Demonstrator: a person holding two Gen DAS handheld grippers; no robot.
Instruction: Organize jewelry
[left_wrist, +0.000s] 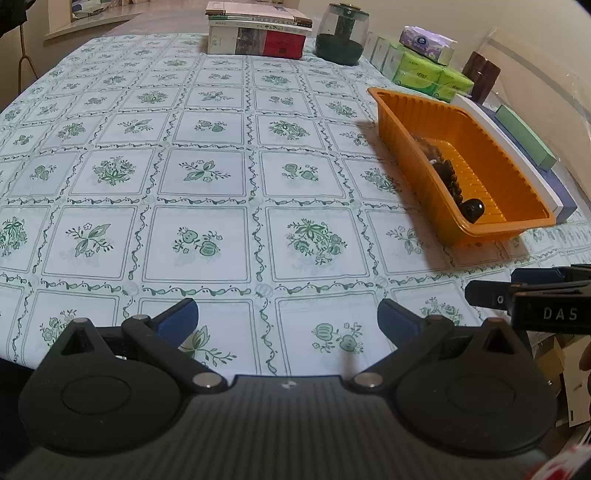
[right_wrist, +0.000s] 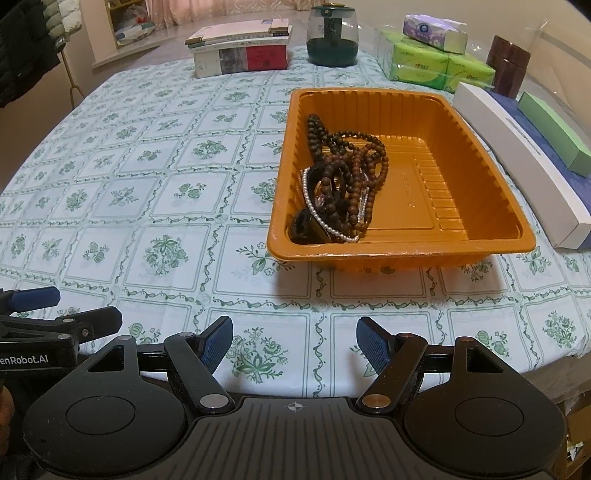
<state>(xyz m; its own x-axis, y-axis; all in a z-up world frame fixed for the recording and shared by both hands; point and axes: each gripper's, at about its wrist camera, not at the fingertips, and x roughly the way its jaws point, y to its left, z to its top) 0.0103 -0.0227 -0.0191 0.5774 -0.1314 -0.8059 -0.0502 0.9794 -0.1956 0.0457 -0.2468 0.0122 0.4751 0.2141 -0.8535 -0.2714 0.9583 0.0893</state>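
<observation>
An orange plastic tray (right_wrist: 461, 177) stands on the table in the right wrist view, and at the right in the left wrist view (left_wrist: 417, 122). In its left half lies a heap of jewelry: dark wooden bead strings (right_wrist: 354, 166), a white pearl strand (right_wrist: 314, 206) and a black piece (right_wrist: 304, 227). The beads also show in the left wrist view (left_wrist: 452, 181). My right gripper (right_wrist: 293, 341) is open and empty, low over the table's near edge in front of the tray. My left gripper (left_wrist: 288, 319) is open and empty, left of the tray.
The table has a green floral cloth (left_wrist: 207, 173). At the back stand stacked books (right_wrist: 240, 48), a dark glass jar (right_wrist: 332, 37), tissue packs (right_wrist: 436, 55) and a brown cylinder (right_wrist: 508, 66). Long white (right_wrist: 517, 162) and green (right_wrist: 554, 129) boxes lie right of the tray.
</observation>
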